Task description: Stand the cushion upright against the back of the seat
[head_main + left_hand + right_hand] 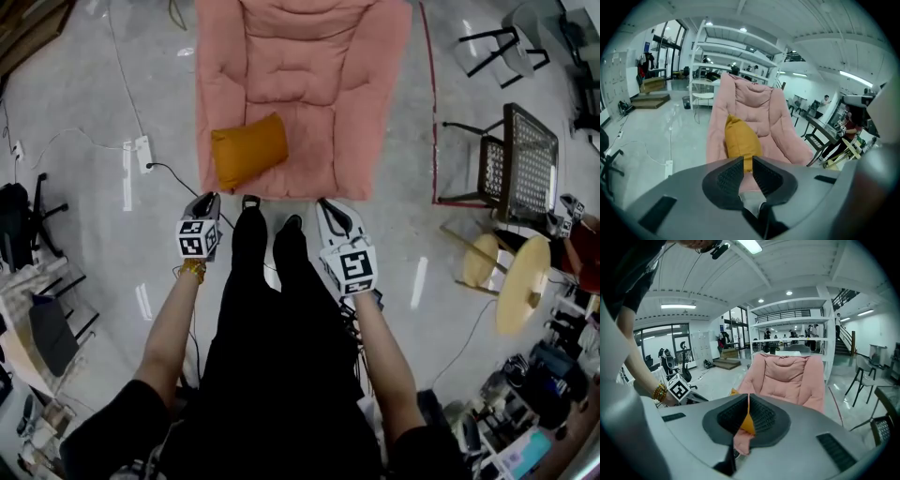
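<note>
Cushion [248,150], orange, lies on the near left corner of the pink seat [309,94] in the head view, well short of its back. Left gripper view: left tool [748,159] a crack open, empty, cushion ahead. Right gripper view: right tool [748,396] closed on nothing. Likely light and squashy; pinch a corner seam

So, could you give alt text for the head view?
A mustard cushion lies at the front left corner of a pink padded seat, seen from above. A standing person holds the left claw and right claw near its front edge.
</note>
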`<action>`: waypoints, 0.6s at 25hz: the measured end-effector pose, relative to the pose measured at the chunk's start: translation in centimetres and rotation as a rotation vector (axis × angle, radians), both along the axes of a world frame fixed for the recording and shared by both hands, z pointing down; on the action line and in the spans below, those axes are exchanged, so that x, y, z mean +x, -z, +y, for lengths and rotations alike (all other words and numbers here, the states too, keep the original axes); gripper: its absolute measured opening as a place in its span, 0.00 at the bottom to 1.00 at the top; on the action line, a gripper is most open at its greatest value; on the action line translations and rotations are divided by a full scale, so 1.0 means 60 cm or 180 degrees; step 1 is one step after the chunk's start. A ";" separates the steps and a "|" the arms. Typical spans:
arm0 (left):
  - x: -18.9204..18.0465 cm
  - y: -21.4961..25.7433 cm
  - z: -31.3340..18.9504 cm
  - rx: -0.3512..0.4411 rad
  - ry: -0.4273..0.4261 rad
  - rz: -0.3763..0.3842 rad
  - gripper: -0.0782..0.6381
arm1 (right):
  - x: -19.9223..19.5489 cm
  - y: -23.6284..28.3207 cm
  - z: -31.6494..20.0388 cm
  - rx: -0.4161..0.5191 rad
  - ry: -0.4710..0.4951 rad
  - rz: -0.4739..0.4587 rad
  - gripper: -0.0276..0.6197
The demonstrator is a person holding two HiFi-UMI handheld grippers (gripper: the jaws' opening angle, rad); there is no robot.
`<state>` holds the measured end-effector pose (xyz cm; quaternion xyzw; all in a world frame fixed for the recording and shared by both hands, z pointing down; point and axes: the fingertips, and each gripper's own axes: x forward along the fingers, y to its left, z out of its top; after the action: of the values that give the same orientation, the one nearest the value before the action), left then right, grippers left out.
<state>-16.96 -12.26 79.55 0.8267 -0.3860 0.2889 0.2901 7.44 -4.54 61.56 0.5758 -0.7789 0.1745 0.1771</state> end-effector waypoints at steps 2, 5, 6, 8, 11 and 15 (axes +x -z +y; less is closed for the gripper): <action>-0.001 -0.033 -0.006 -0.0182 0.0061 0.0006 0.21 | 0.007 -0.002 -0.007 -0.0019 -0.0085 -0.0026 0.07; -0.004 -0.069 -0.014 -0.0379 0.0143 0.0008 0.25 | 0.015 0.001 -0.014 -0.0010 -0.0189 -0.0020 0.07; -0.004 -0.079 -0.016 -0.0424 0.0140 -0.0001 0.26 | 0.017 0.002 -0.015 -0.0008 -0.0219 -0.0017 0.07; 0.001 -0.093 -0.021 -0.0486 0.0100 -0.0012 0.27 | 0.022 0.003 -0.015 -0.0020 -0.0276 -0.0006 0.07; 0.017 -0.107 -0.030 -0.0542 0.0031 -0.0021 0.27 | 0.034 -0.002 -0.012 -0.0053 -0.0338 0.0015 0.07; 0.028 -0.133 -0.033 -0.0664 0.0019 -0.0076 0.27 | 0.037 -0.009 -0.007 -0.0080 -0.0318 0.0123 0.07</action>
<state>-15.29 -14.25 87.55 0.7874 -0.3597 0.3365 0.3708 9.66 -4.98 62.08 0.6150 -0.7433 0.1817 0.1904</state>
